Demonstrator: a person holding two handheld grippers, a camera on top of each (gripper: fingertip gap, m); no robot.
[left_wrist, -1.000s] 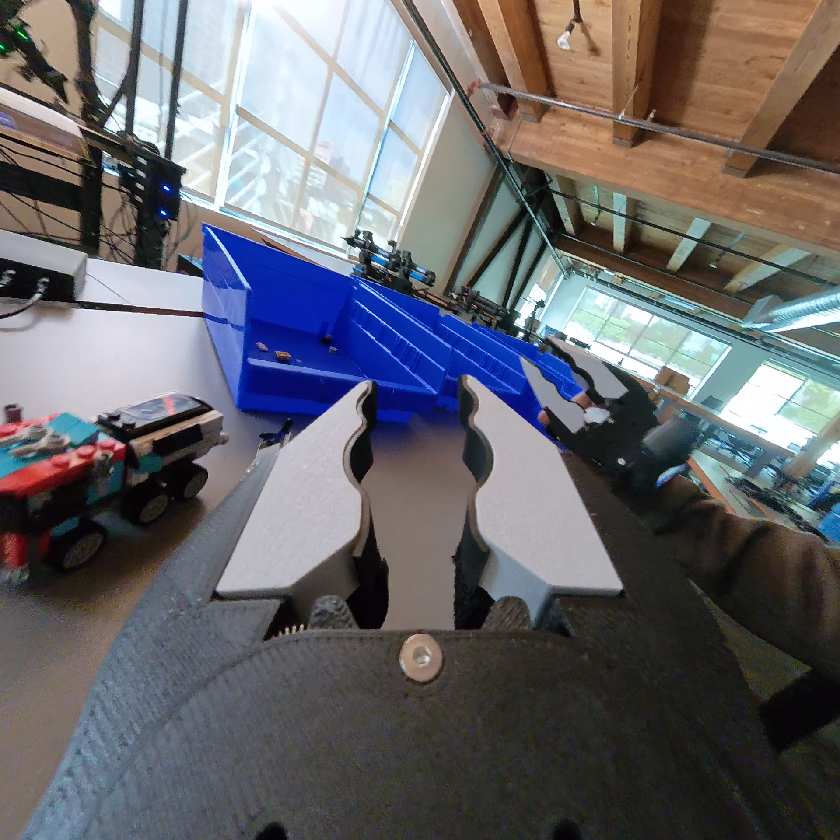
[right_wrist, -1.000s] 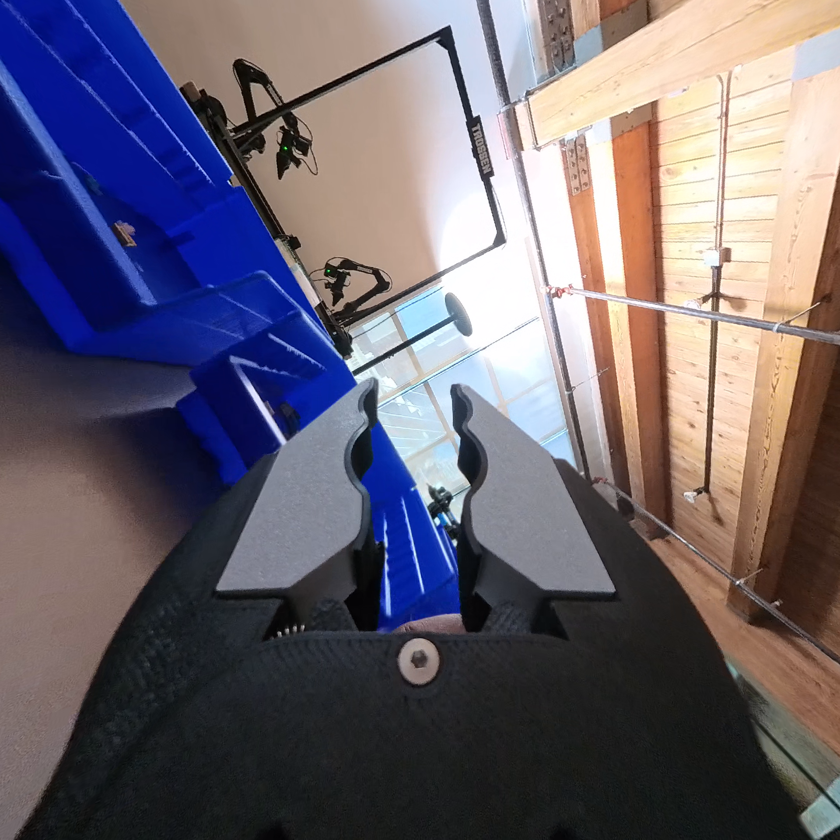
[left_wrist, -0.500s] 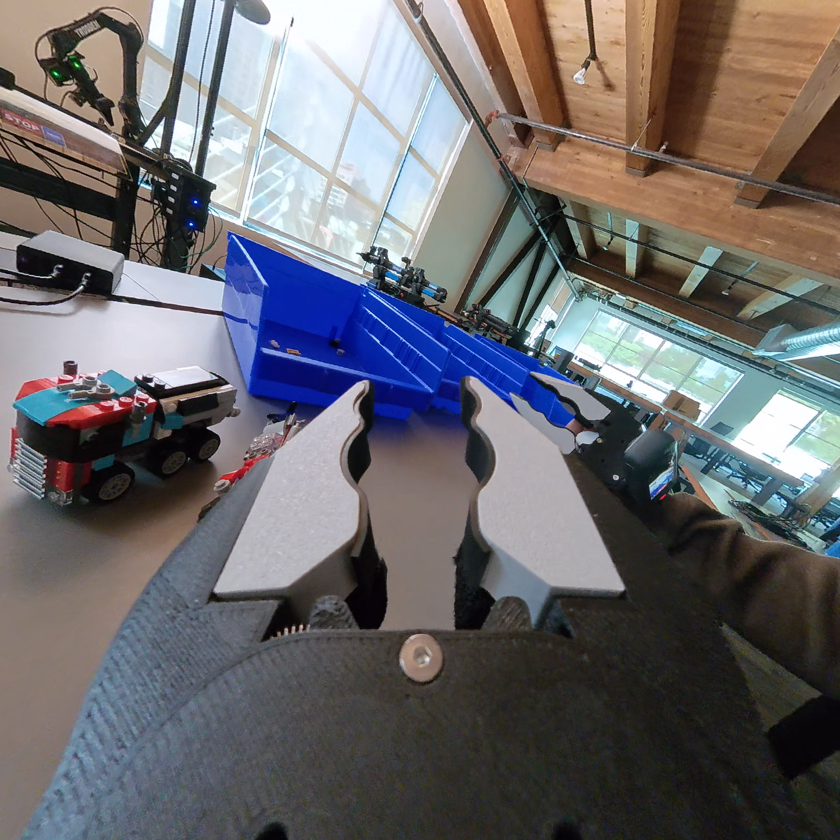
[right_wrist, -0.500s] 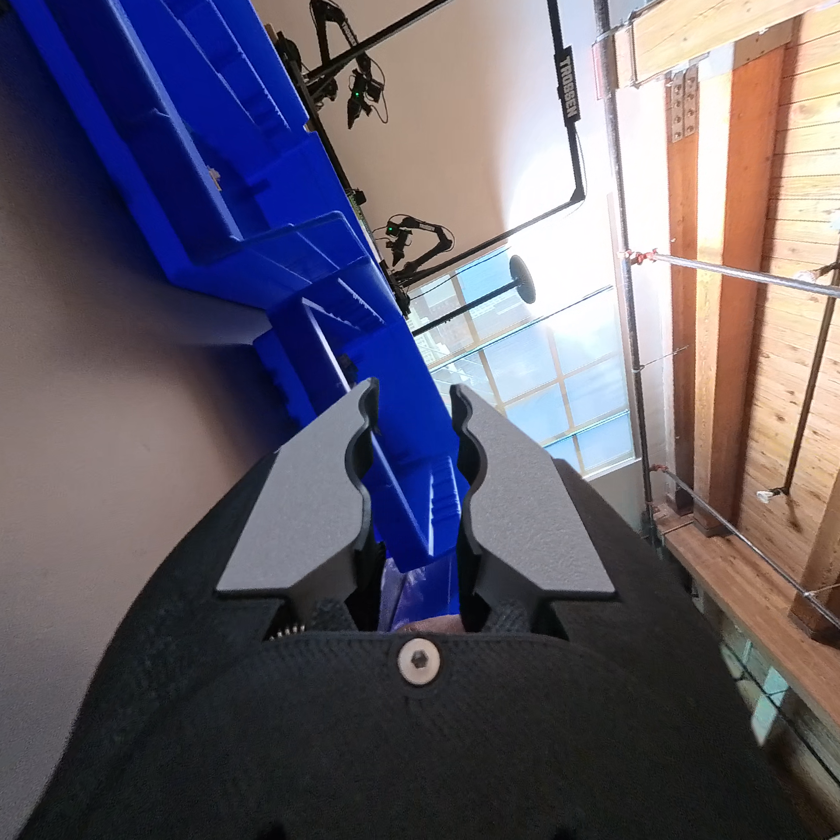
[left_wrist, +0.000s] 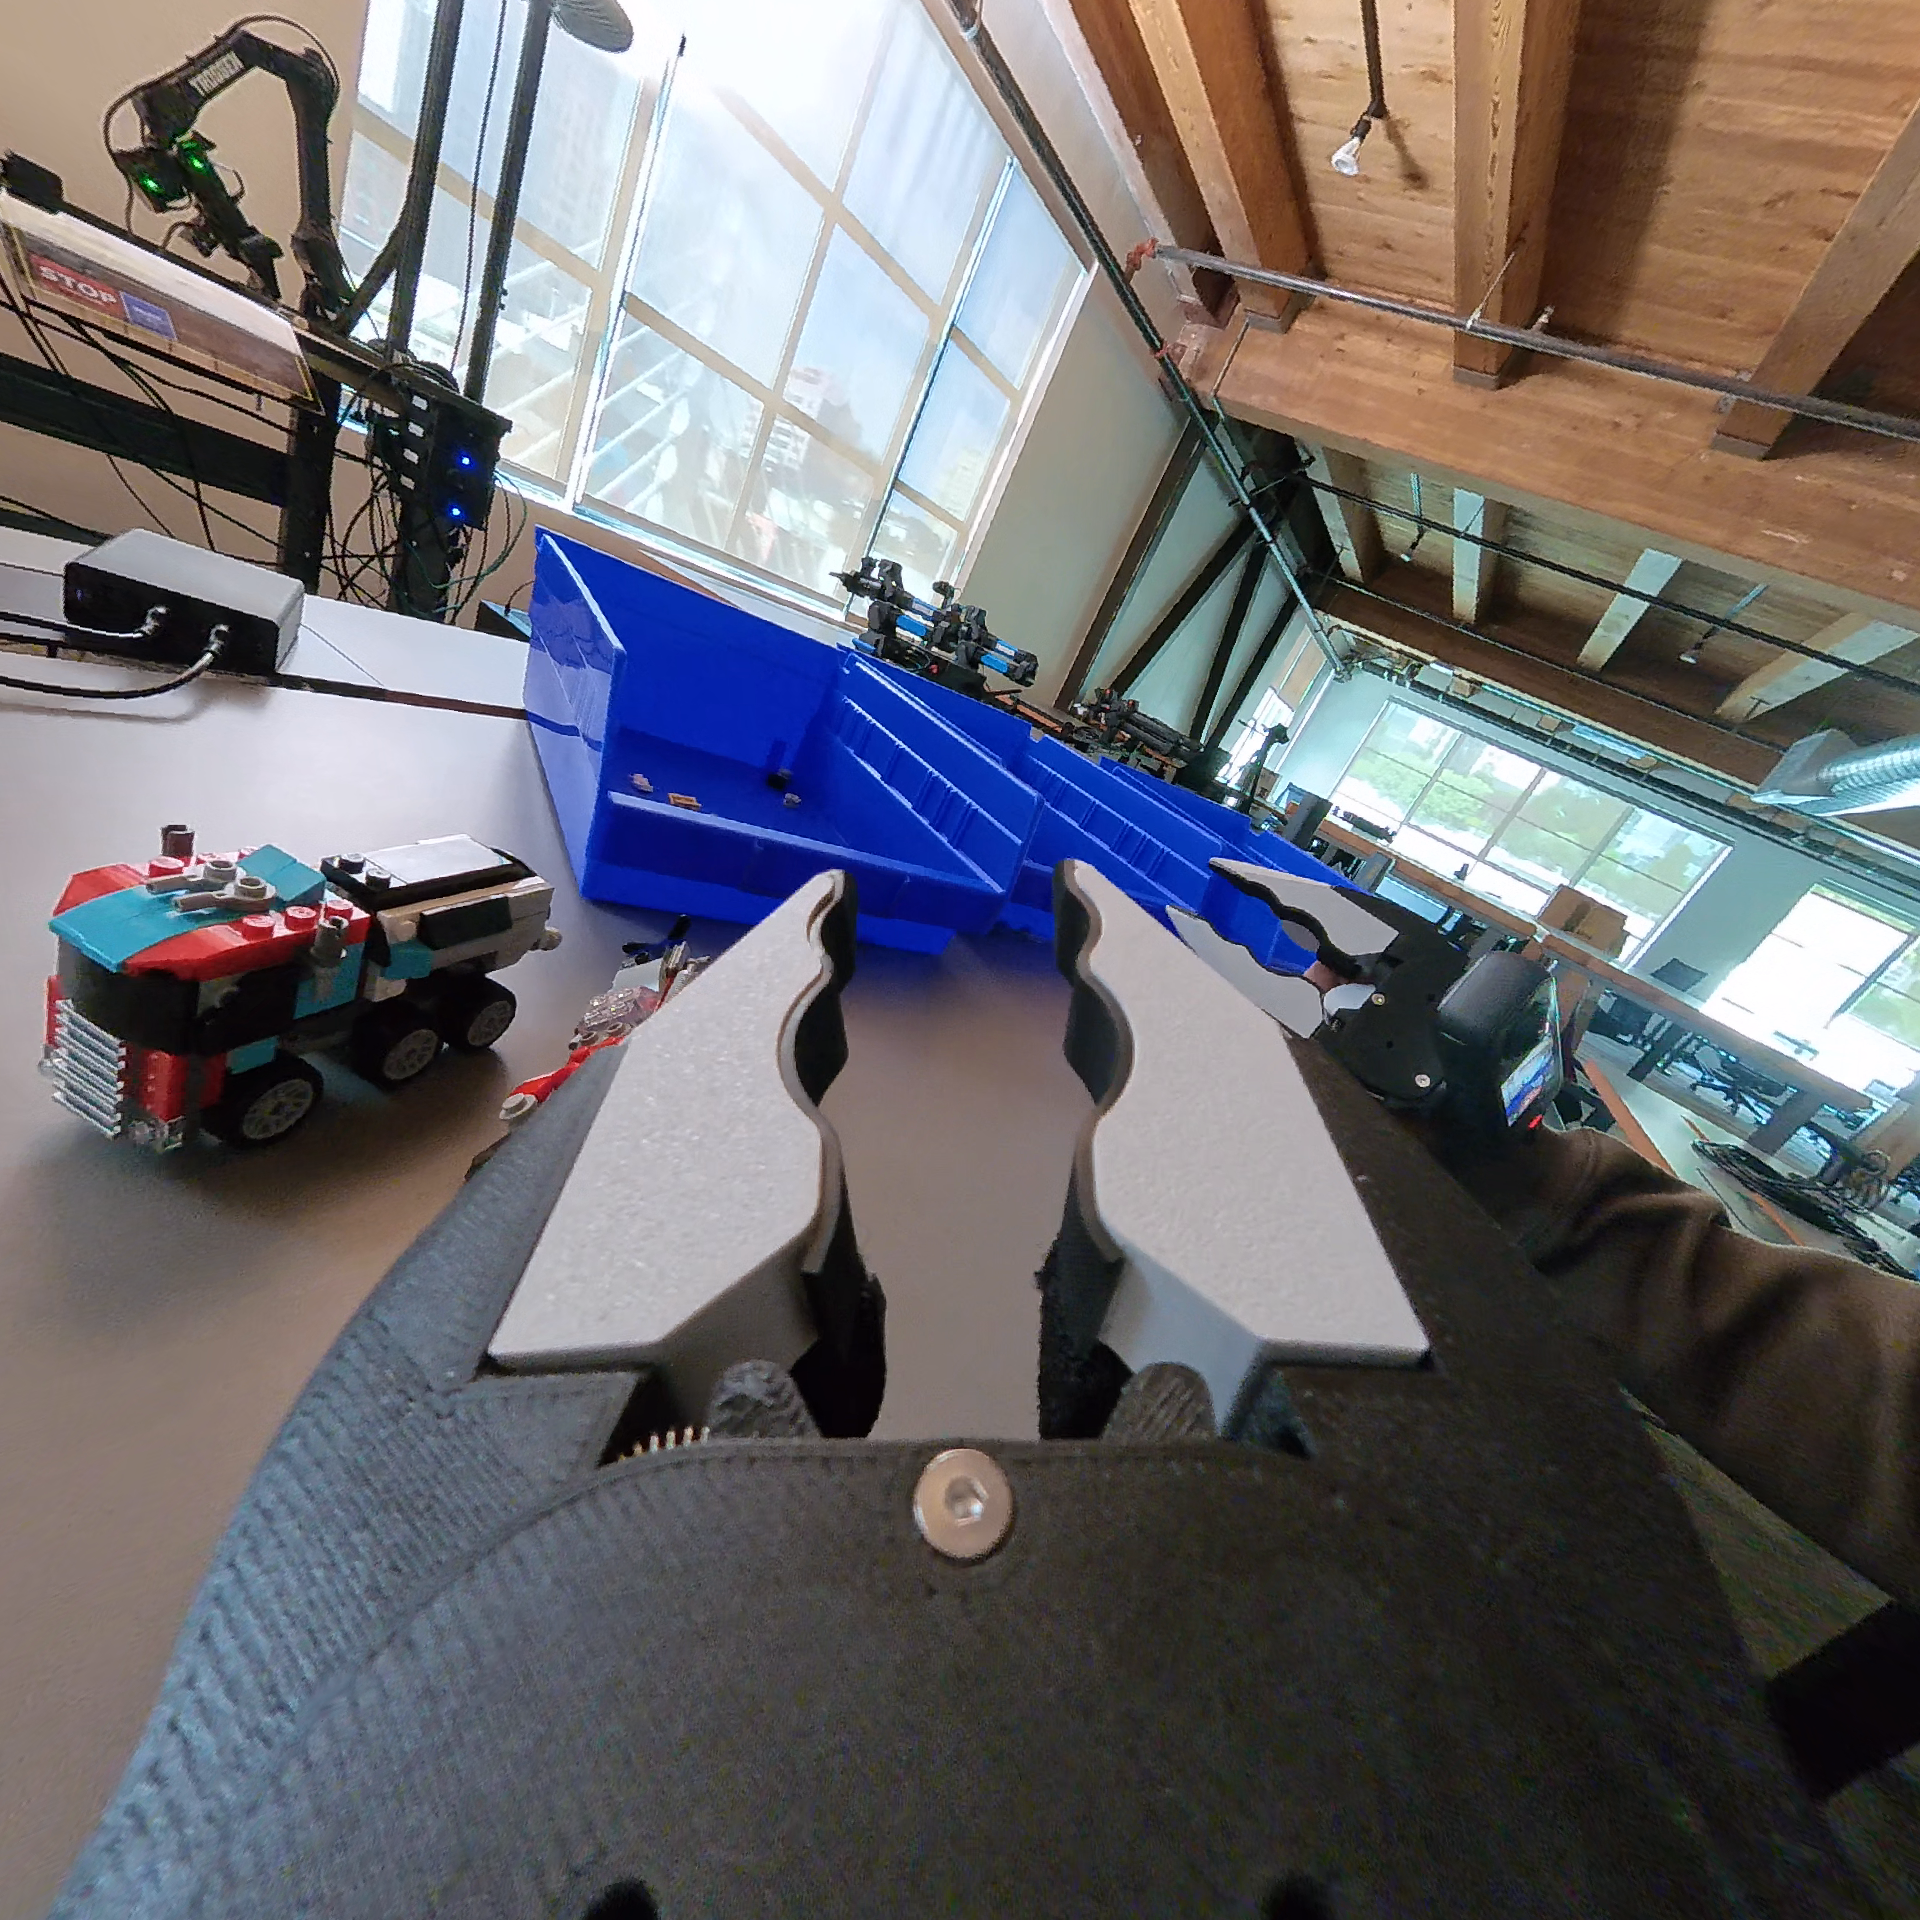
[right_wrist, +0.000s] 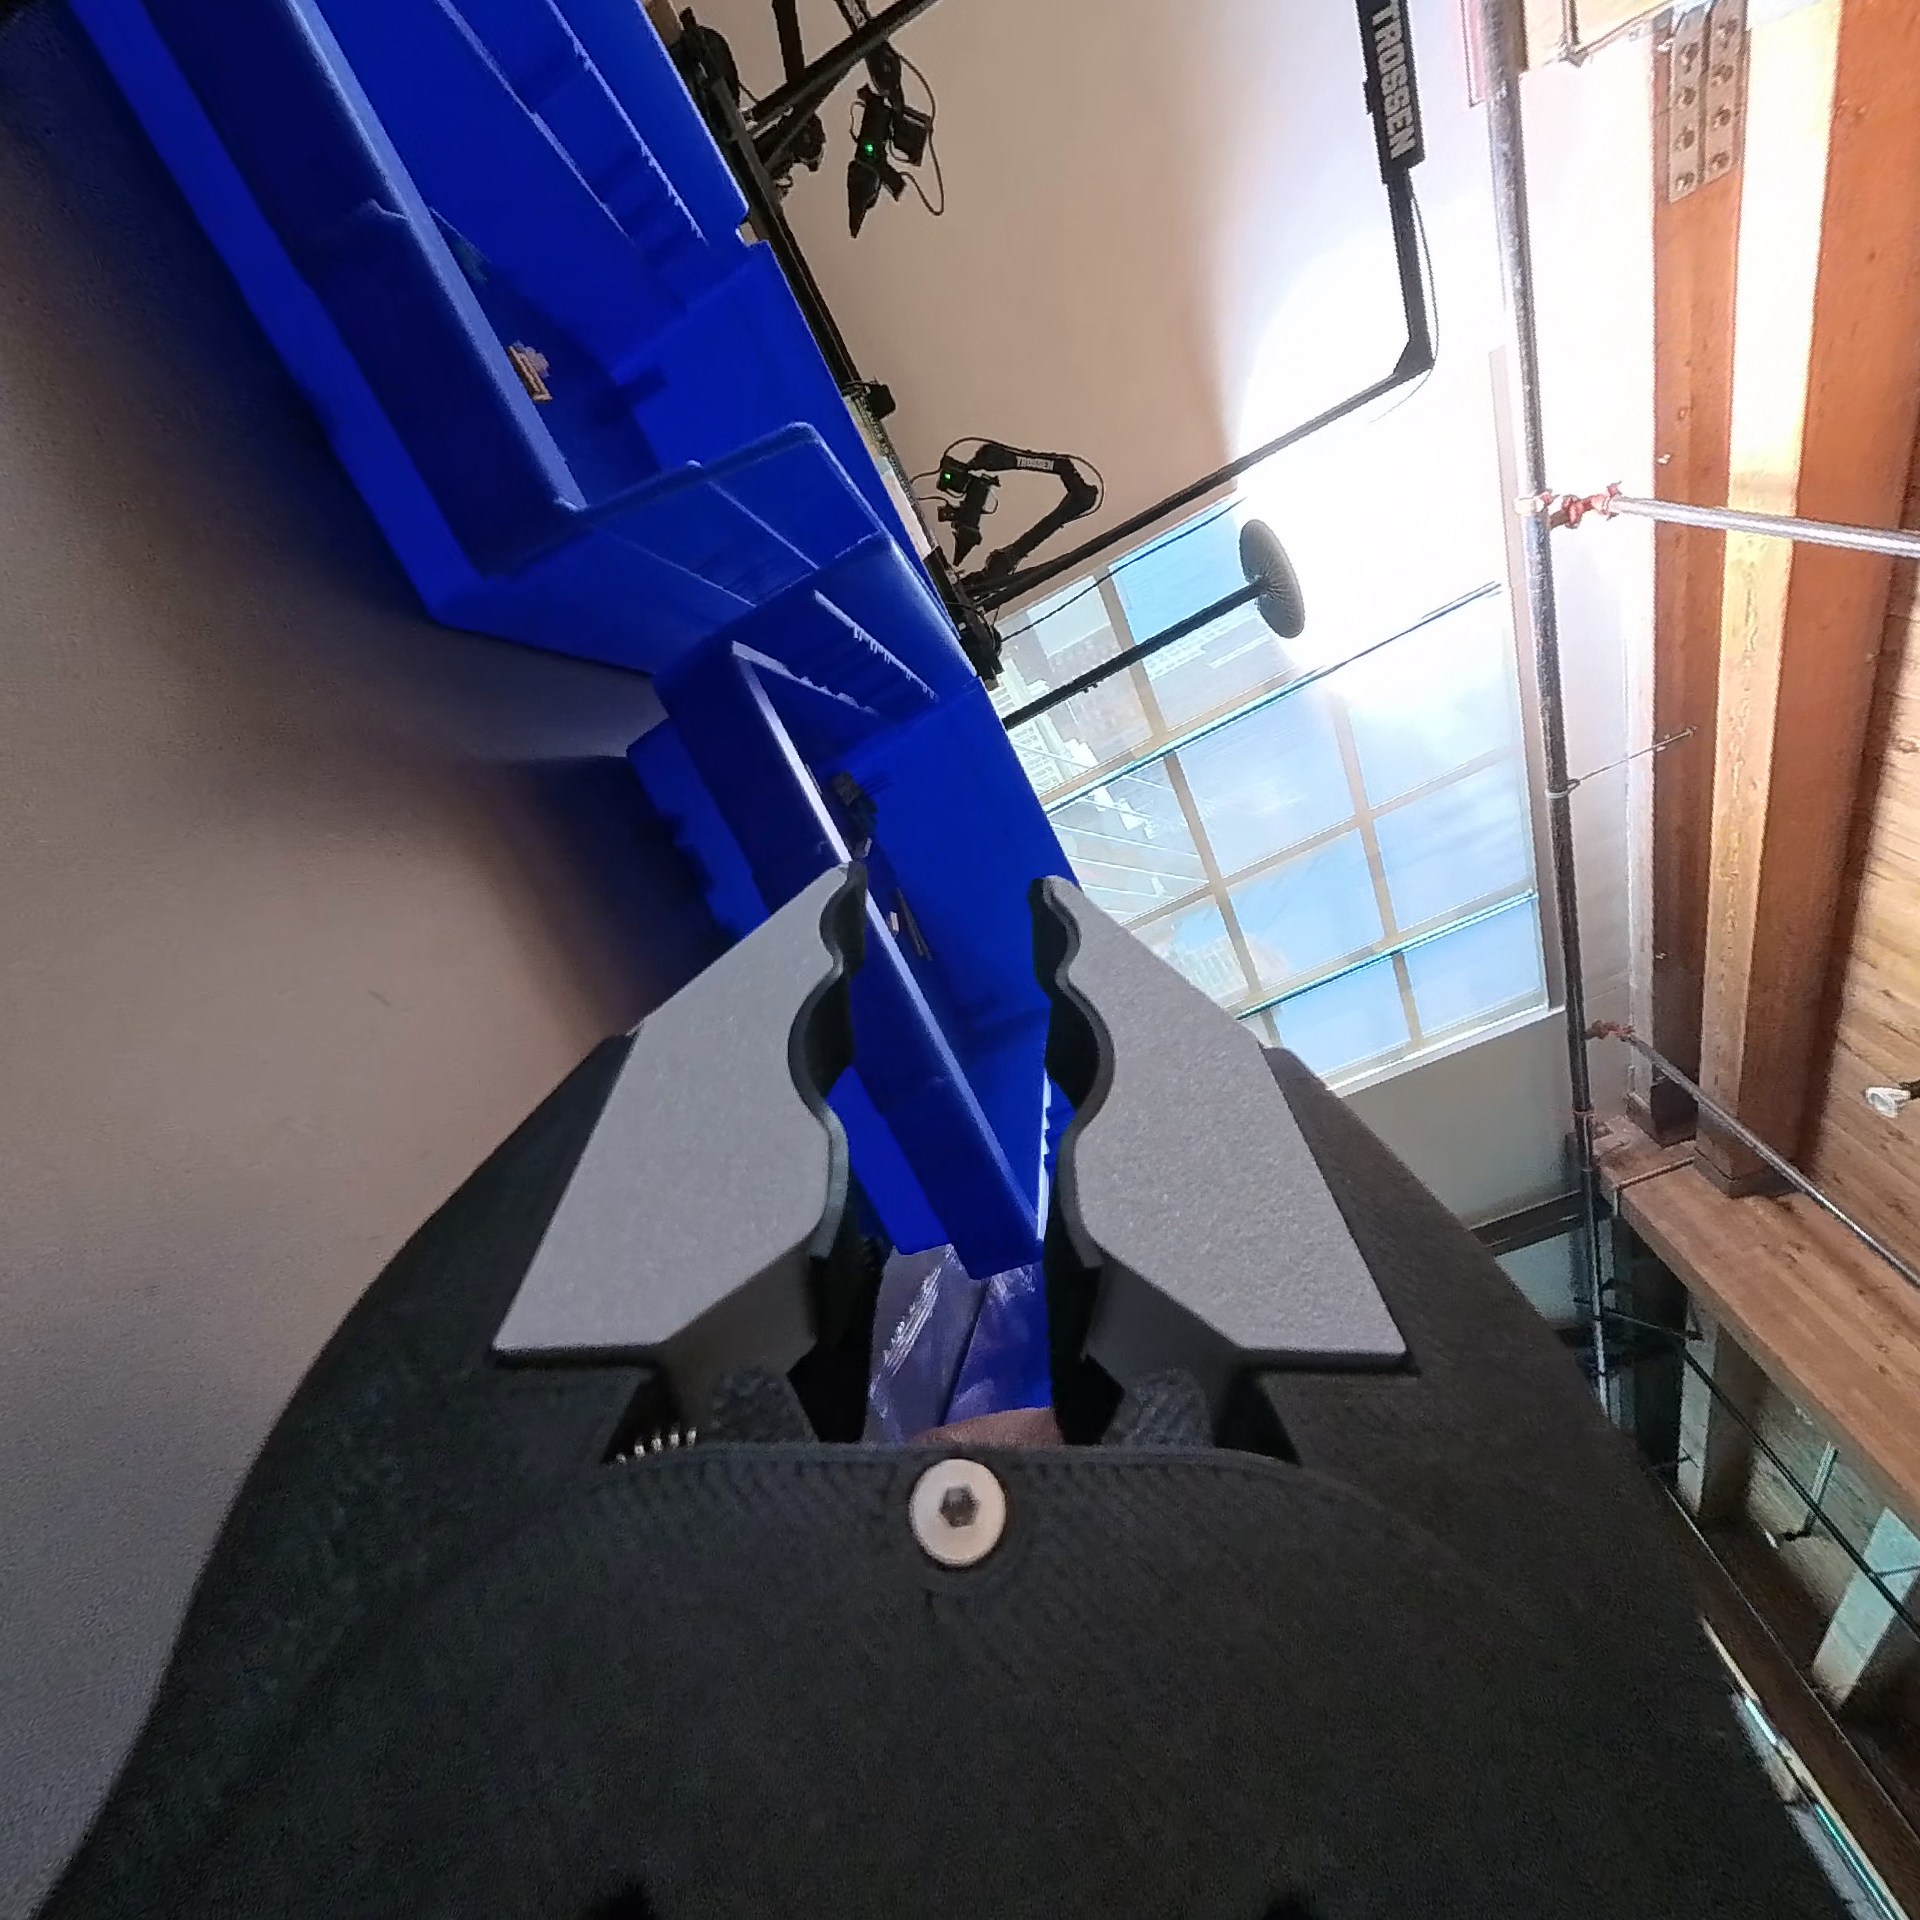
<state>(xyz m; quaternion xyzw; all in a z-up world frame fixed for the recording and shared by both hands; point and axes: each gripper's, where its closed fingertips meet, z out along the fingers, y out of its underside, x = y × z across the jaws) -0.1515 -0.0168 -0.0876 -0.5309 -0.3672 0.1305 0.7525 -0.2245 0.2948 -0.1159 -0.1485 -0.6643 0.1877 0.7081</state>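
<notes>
My left gripper (left_wrist: 951, 878) is open and empty, low over the grey table (left_wrist: 260, 1299). It points at a row of blue plastic bins (left_wrist: 748, 810). A toy brick truck (left_wrist: 281, 997) in red, teal and black stands to its left. Loose small brick pieces (left_wrist: 613, 1013) lie just beside my left finger. My right gripper (right_wrist: 948, 883) is open with nothing between its pads. It is tilted on its side, close in front of a blue bin (right_wrist: 935, 1039). It also shows in the left wrist view (left_wrist: 1192, 886), to the right of my left gripper, with its jaws apart.
The nearest bin holds a few tiny pieces (left_wrist: 681, 798). A black box with cables (left_wrist: 182, 613) sits at the table's far left. Robot arms on a black frame (right_wrist: 997, 488) stand behind the bins. A person's brown sleeve (left_wrist: 1714, 1382) reaches in from the right. About 35 cm separates my left fingertips from my right.
The left view has swung and drawn back, so the truck now shows whole and farther right. The right view has turned toward the blue bins. Both jaws stay about as wide, with nothing gripped.
</notes>
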